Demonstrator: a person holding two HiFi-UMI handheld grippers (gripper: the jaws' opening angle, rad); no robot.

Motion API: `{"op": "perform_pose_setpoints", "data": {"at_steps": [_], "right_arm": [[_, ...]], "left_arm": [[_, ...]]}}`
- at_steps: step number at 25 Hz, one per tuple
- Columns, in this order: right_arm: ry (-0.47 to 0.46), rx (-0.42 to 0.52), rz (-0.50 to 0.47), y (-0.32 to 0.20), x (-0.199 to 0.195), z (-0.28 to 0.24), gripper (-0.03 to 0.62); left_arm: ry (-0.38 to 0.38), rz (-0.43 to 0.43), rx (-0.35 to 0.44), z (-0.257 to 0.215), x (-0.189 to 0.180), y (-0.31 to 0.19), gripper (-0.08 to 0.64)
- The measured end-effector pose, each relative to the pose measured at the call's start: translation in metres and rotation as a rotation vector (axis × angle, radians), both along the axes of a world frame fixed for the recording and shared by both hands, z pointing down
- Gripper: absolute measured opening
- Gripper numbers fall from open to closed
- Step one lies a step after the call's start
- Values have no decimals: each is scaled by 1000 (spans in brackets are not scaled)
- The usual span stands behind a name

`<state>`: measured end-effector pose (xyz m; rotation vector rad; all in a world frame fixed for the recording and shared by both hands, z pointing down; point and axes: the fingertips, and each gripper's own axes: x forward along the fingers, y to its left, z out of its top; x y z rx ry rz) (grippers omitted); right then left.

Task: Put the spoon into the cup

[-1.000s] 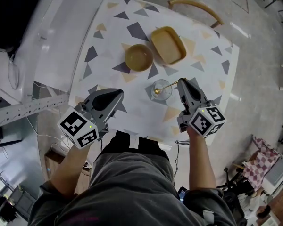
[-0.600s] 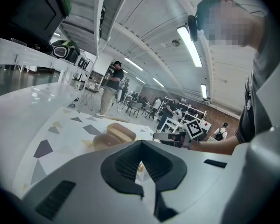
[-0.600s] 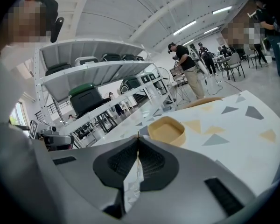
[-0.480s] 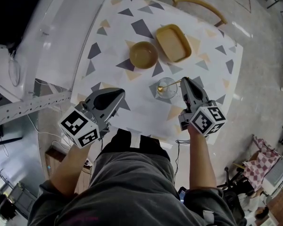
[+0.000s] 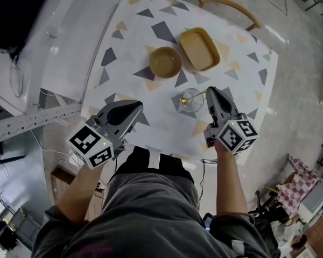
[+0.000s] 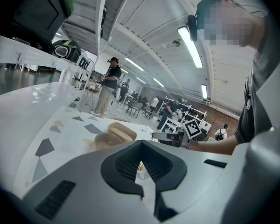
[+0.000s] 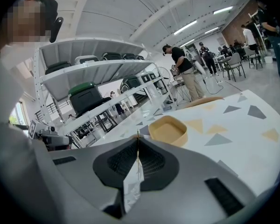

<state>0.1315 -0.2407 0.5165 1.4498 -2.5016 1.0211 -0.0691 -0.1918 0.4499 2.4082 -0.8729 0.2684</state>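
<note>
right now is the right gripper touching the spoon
Touching. The right gripper view shows the right gripper with its fingers closed on the thin gold spoon handle; the head view shows the spoon running from its tip into the cup.

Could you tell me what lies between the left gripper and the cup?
Only bare table between left gripper and cup, seen in the head view.

Spoon (image 5: 196,95) handle end hidden in right gripper (image 5: 209,90) jaws. Cup (image 5: 188,102) blocked by gripper body in right gripper view. Chair (image 5: 226,5) mostly behind table (image 5: 124,47).
</note>
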Motion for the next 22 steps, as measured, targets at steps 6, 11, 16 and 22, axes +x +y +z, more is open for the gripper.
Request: {"op": "perform_pose_setpoints", "data": {"at_steps": [6,11,16,22], "right_arm": [[11,-15,3,1,-2,4,25],[-3,-19,1,1,-3,2,26],[-15,-24,-4,3,-3,2,40],[-20,-18,8,7,-1,-2,94]], "left_arm": [[2,3,7,-2,2,0,15],[2,2,11,-5,1,0,15],[5,5,14,-7,3,3,15],[6,7,23,-12,3,8,15]]}}
